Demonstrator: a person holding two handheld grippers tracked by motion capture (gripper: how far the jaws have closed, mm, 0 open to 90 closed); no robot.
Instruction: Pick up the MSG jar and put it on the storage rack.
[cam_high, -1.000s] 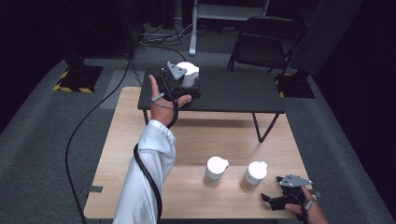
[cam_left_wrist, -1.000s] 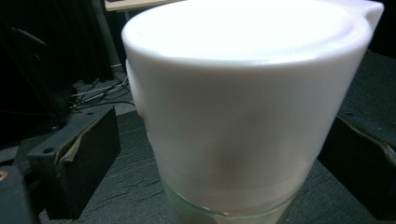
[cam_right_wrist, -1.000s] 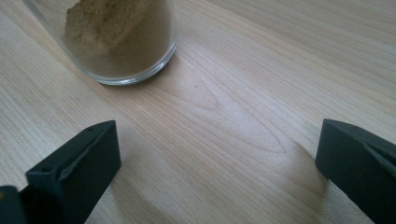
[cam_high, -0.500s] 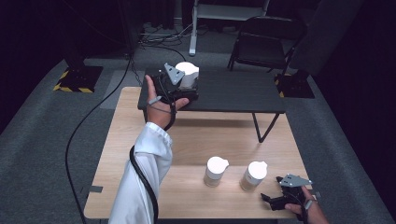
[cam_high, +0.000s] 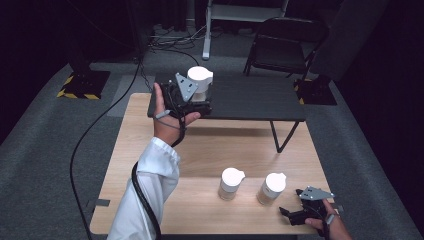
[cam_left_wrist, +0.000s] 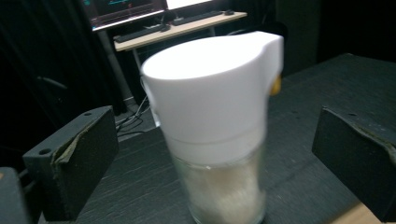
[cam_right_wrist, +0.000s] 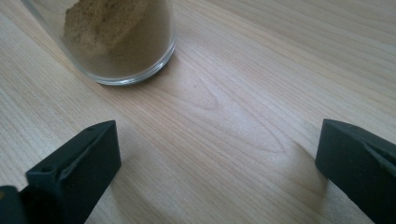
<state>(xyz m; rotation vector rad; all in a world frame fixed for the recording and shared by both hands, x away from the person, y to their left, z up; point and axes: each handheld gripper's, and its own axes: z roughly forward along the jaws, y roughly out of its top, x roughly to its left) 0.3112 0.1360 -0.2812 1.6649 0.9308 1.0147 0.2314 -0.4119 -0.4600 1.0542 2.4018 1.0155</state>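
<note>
White-capped glass shaker (cam_left_wrist: 212, 126) on the dark table (cam_high: 250, 97).
Upright, holding pale granules; it stands near the table's left end.

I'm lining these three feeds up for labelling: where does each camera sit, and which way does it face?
High view: above the person's side, looking forward and down on the wooden table; sleeve, both hands and grippers show.
Left gripper view: on the left gripper, looking along its open jaws at a white-lidded jar on the black table.
Right gripper view: on the right gripper, facing down at the wood and a glass jar base.
Shared: the white-lidded jar shows in the high and left gripper views.
</note>
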